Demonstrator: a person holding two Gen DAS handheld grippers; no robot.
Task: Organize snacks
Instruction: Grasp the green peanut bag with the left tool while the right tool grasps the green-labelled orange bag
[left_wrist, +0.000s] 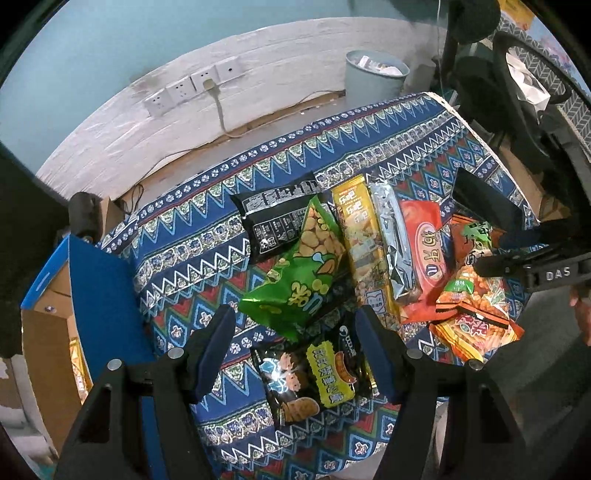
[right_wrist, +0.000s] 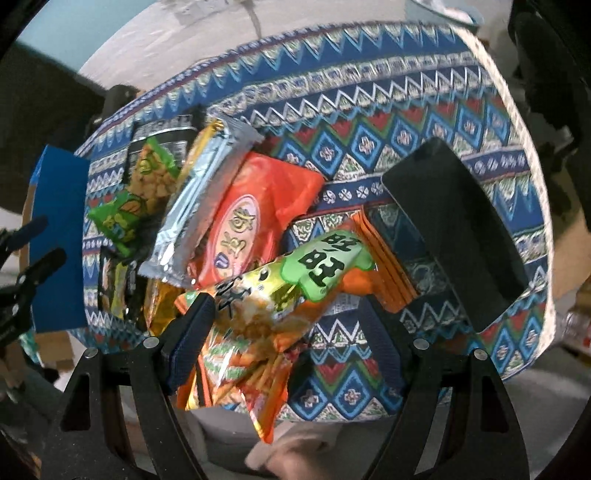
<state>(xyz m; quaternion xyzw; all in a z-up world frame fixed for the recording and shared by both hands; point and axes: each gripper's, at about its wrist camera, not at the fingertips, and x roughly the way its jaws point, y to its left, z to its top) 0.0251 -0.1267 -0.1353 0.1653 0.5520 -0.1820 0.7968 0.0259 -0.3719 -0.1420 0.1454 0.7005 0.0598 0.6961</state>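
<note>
Snack pile: your snacks (left_wrist: 354, 266) lie jumbled and overlapping mid-cloth, a green bag, a gold pack, a foil pack, red and orange bags.
Progress: I judge sorting barely begun; nothing looks grouped yet.
Black tray: the black tray (right_wrist: 454, 236) just right of the pile looks unfilled.
Left gripper: your left gripper (left_wrist: 295, 343) hangs partly spread above the dark bag (left_wrist: 310, 380) at the pile's near edge, gripping nothing.
Right gripper: your right gripper (right_wrist: 288, 332) straddles the orange stick-snack bag (right_wrist: 266, 306), jaws wide; contact unclear.
Blue box: the blue box (left_wrist: 99, 295) stands left of the pile.
</note>
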